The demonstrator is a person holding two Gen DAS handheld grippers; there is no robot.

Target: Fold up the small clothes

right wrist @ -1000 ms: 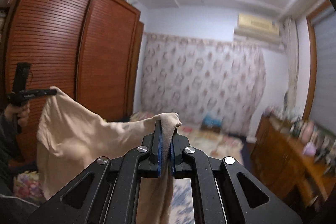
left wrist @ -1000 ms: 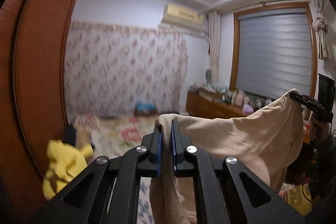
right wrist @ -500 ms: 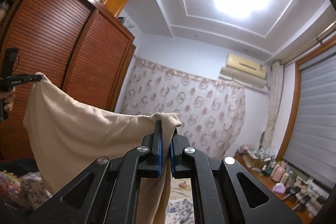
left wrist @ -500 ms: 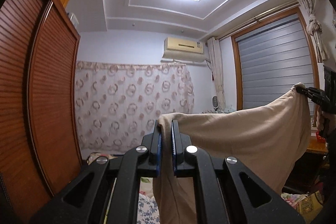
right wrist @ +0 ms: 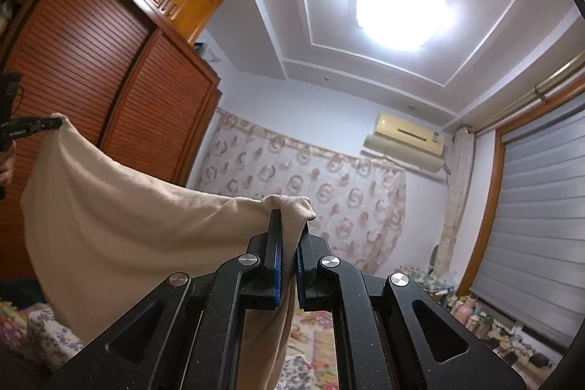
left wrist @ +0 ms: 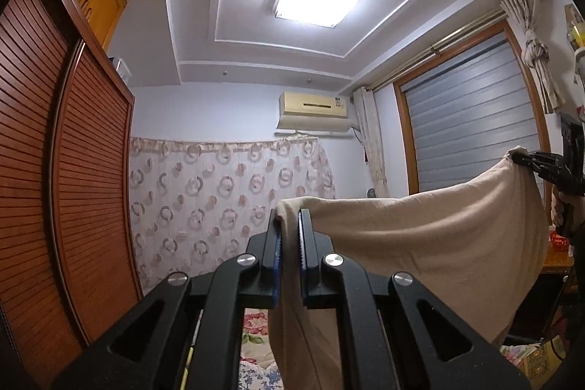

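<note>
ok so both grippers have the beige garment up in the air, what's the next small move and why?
Probably lower it flat onto the floral bedding. The left gripper and right gripper each pinch a top corner of the plain beige cloth garment, which hangs spread between them with a slight sag and touches nothing below. Spread like this, it looks ready to lay down for the first fold.

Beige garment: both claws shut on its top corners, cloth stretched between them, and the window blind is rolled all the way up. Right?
Not quite. The window blind is down, covering the window, as the left wrist view shows. The rest holds: the left claw and right claw are each shut on a top corner of the beige garment, cloth stretched between them.
</note>
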